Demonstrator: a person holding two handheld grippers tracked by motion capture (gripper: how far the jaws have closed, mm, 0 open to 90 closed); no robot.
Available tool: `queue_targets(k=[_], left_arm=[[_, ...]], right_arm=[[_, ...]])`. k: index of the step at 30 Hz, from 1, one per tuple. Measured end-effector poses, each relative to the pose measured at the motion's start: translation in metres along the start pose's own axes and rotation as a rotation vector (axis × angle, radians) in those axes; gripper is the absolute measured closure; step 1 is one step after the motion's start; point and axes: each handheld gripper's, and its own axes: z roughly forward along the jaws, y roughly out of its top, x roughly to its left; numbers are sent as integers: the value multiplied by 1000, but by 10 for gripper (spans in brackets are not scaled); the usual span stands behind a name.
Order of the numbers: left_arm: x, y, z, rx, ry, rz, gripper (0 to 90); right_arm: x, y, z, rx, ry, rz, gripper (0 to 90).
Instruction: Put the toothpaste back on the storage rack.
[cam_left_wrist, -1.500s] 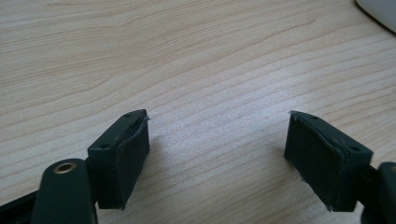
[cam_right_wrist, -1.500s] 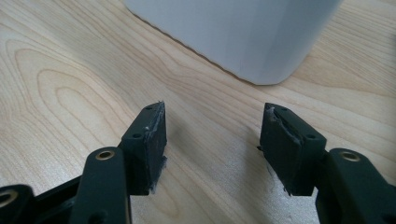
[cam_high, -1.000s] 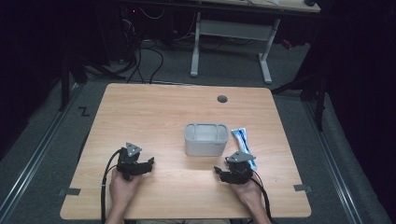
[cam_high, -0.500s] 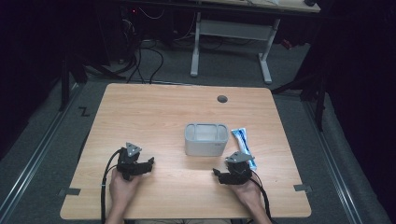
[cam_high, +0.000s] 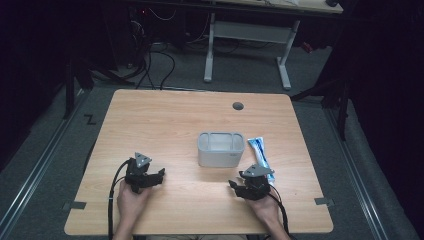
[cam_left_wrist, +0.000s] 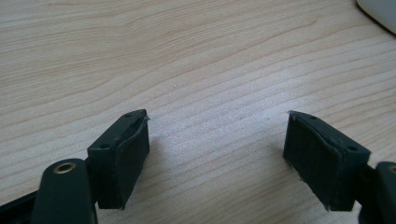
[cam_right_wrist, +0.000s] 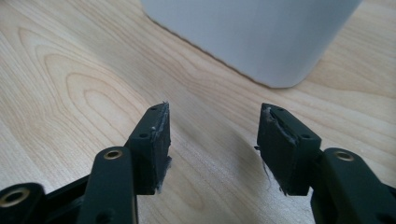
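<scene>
A grey rectangular tub (cam_high: 220, 148) stands upright in the middle of the wooden table (cam_high: 165, 120). A blue and white packet (cam_high: 261, 152) lies flat just to its right. My left gripper (cam_high: 159, 176) rests low over the table's front left, open, with bare wood between its jaws (cam_left_wrist: 217, 140). My right gripper (cam_high: 236, 184) sits at the front right, a little short of the tub (cam_right_wrist: 252, 32), and points at the tub's near wall. It is open (cam_right_wrist: 212, 126); its jaws have just been closing, and nothing is between them.
A round cable hole (cam_high: 238, 106) sits near the table's far edge. A white desk frame (cam_high: 247, 45) and cables stand on the floor beyond. A corner of the tub (cam_left_wrist: 379, 10) shows at the top right of the left gripper view.
</scene>
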Motion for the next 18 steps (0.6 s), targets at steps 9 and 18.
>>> queue_targets(k=[9,18], left_arm=[[0,0,0,0,0,0,229],[0,0,0,0,0,0,229]], right_arm=[[0,0,-8,-33,-4,13,461],[-2,0,-11,-39,-26,28,464]])
